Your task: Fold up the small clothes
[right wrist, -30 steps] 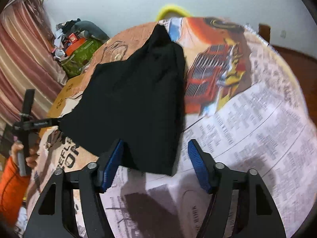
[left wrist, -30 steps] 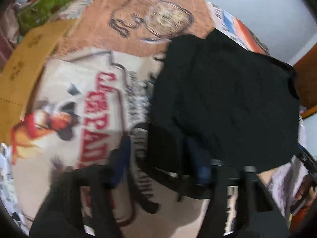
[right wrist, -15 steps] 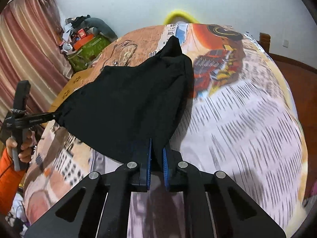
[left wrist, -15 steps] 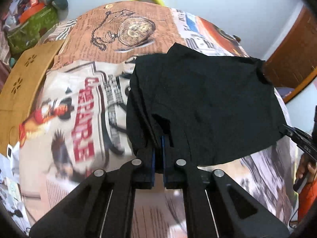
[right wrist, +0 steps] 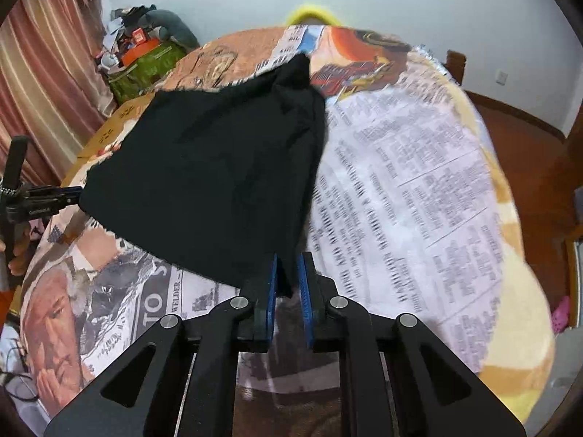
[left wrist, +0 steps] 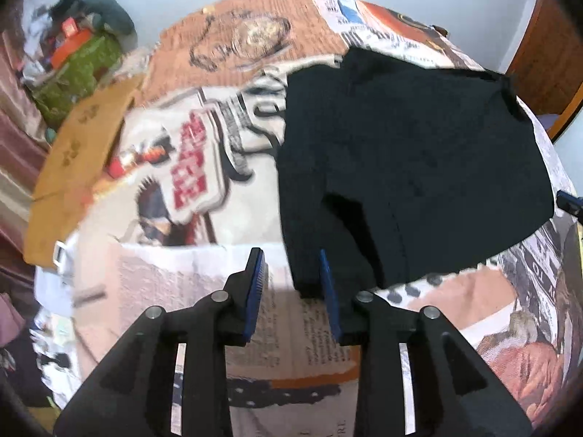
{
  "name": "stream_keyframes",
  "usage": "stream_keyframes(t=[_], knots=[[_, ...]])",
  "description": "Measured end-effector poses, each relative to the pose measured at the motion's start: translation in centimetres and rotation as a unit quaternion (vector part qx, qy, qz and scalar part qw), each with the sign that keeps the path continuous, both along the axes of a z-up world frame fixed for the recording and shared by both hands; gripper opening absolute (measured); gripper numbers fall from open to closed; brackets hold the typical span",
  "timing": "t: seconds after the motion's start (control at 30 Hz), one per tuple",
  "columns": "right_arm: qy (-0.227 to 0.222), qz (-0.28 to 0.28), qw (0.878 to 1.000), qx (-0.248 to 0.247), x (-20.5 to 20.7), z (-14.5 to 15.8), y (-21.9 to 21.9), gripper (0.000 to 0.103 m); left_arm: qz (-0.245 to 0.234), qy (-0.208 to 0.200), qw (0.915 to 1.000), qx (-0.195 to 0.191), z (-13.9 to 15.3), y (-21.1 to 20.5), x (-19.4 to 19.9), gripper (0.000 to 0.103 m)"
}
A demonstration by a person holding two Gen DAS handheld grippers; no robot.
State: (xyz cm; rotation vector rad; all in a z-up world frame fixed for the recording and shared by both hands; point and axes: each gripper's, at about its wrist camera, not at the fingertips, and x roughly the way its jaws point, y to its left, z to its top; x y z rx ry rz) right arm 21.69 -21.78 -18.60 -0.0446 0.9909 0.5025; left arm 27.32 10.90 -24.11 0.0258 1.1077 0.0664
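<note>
A small black garment (left wrist: 411, 160) lies spread on a bed covered by a newspaper-print blanket (left wrist: 175, 291). My left gripper (left wrist: 291, 267) is open; the garment's near left corner rests against its right finger and is no longer pinched. In the right wrist view the same black garment (right wrist: 218, 174) stretches leftward, and my right gripper (right wrist: 289, 273) has its jaws slightly apart with the garment's near right corner between the blue pads (right wrist: 304, 291). The left gripper also shows in that view at the garment's far left edge (right wrist: 47, 200).
A tan cardboard box (left wrist: 76, 167) and a green bag with clutter (left wrist: 80, 69) stand beside the bed at the left. The bed's right edge drops to a wooden floor (right wrist: 528, 138). A yellow object (right wrist: 313, 14) sits at the bed's far end.
Both grippers closed on the garment's near corners and pulled it toward me; now the left jaws have opened wide and the right jaws have begun parting.
</note>
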Motion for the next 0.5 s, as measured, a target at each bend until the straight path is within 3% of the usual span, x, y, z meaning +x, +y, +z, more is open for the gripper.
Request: stream_keyframes(t=[0.07, 0.17, 0.23, 0.33, 0.5], knots=[[-0.014, -0.004, 1.0, 0.002, 0.5, 0.8, -0.4, 0.025, 0.0, -0.015, 0.9998, 0.01, 1.3, 0.0, 0.8, 0.036], [-0.04, -0.006, 0.999, 0.016, 1.9, 2.2, -0.5, 0.033, -0.001, -0.044, 0.999, 0.005, 3.2, -0.2, 2.5, 0.045], [-0.051, -0.006, 0.998, 0.028, 3.1, 2.7, -0.2, 0.034, -0.005, -0.056, 0.9984, -0.002, 3.9, -0.4, 4.1, 0.051], [-0.061, -0.002, 0.998, 0.034, 4.7, 2.8, 0.7, 0.034, -0.02, -0.064, 0.9977, -0.008, 4.3, -1.4, 6.9, 0.052], [-0.07, 0.009, 0.997, 0.034, 7.7, 2.2, 2.6, 0.034, -0.042, -0.064, 0.9969, -0.015, 2.7, -3.3, 11.7, 0.055]])
